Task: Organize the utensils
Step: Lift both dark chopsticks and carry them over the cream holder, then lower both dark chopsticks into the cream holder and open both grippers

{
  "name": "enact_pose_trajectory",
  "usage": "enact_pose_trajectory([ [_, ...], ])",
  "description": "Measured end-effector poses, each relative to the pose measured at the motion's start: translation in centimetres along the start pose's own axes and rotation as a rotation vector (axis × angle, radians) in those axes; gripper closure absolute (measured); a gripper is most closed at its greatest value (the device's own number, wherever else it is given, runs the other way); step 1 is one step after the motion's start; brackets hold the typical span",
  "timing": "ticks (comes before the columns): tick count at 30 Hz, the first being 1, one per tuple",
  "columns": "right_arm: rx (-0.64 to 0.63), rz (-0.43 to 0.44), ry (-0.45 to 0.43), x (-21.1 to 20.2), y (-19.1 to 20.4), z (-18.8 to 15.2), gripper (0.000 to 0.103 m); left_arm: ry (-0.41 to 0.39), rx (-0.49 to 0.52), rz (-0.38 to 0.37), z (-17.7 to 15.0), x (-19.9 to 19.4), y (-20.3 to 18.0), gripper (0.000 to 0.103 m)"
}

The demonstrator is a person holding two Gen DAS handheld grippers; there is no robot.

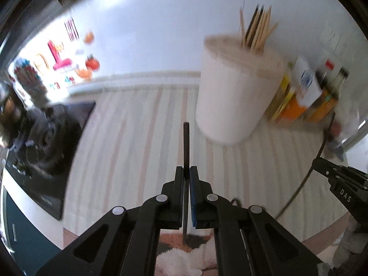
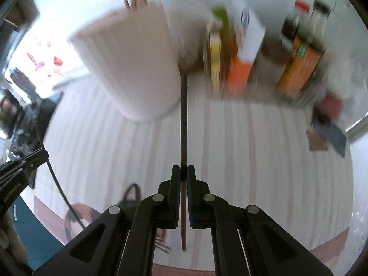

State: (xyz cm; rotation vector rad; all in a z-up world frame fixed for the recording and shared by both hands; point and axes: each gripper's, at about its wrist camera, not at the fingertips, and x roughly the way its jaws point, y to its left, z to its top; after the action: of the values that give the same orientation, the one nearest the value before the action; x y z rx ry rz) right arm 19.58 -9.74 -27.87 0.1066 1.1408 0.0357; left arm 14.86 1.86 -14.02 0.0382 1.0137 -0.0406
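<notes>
My left gripper (image 1: 186,172) is shut on a dark chopstick (image 1: 185,142) that points forward over the striped cloth. A white holder with a wooden rim (image 1: 232,92) stands ahead and to the right, with several chopsticks (image 1: 256,28) upright in it. My right gripper (image 2: 183,172) is shut on another dark chopstick (image 2: 184,115) whose tip reaches toward the base of the same white holder (image 2: 131,69). The right gripper's body (image 1: 340,179) shows at the right edge of the left wrist view. The left gripper's body (image 2: 18,172) shows at the left edge of the right wrist view.
Bottles and orange cartons (image 2: 264,57) stand behind the holder by the wall. A dark stove top (image 1: 50,142) lies to the left. A blue-bladed tool (image 2: 329,131) lies at the right. A cable (image 1: 306,179) trails across the striped cloth (image 1: 138,138). Both views are motion-blurred.
</notes>
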Motion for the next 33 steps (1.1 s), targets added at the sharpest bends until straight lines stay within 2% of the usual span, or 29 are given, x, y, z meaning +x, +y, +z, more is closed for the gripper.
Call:
enact_pose_trajectory([
  [1,-0.001,0.005,-0.021,-0.8,-1.9,2.4,0.098,-0.035,-0.004,-0.002,0.8,-1.1,0.1,0.101],
  [3,0.005,0.018,-0.084,-2.9,-1.5,3.5,0.098,-0.086,-0.007,-0.014,2.3,-2.3,0.3,0.101],
  [5,0.009,0.035,-0.129,-5.3,-3.0,5.1,0.098,-0.142,-0.012,-0.031,3.7,-4.0,0.7,0.101],
  [11,0.012,0.103,-0.304,-13.3,-2.6,10.4,0.098,-0.304,-0.013,-0.091,8.8,-10.5,0.7,0.101],
  [16,0.012,0.186,-0.385,-19.8,-2.0,15.5,0.098,-0.403,0.008,-0.131,13.8,-15.4,0.3,0.101],
  [18,0.009,0.205,-0.41,-21.6,-1.8,17.6,0.098,-0.427,0.016,-0.131,15.7,-16.0,-0.1,0.101],
  [21,0.001,0.195,-0.453,-22.9,-1.3,20.5,0.098,-0.432,0.016,-0.146,18.5,-15.2,-0.7,0.101],
  [24,0.007,0.173,-0.469,-22.4,-1.1,23.2,0.098,-0.406,0.015,-0.163,20.9,-12.8,-1.7,0.101],
  [33,0.031,0.117,-0.376,-14.7,-1.1,27.8,0.098,-0.294,0.015,-0.162,25.5,-3.8,-3.7,0.103],
])
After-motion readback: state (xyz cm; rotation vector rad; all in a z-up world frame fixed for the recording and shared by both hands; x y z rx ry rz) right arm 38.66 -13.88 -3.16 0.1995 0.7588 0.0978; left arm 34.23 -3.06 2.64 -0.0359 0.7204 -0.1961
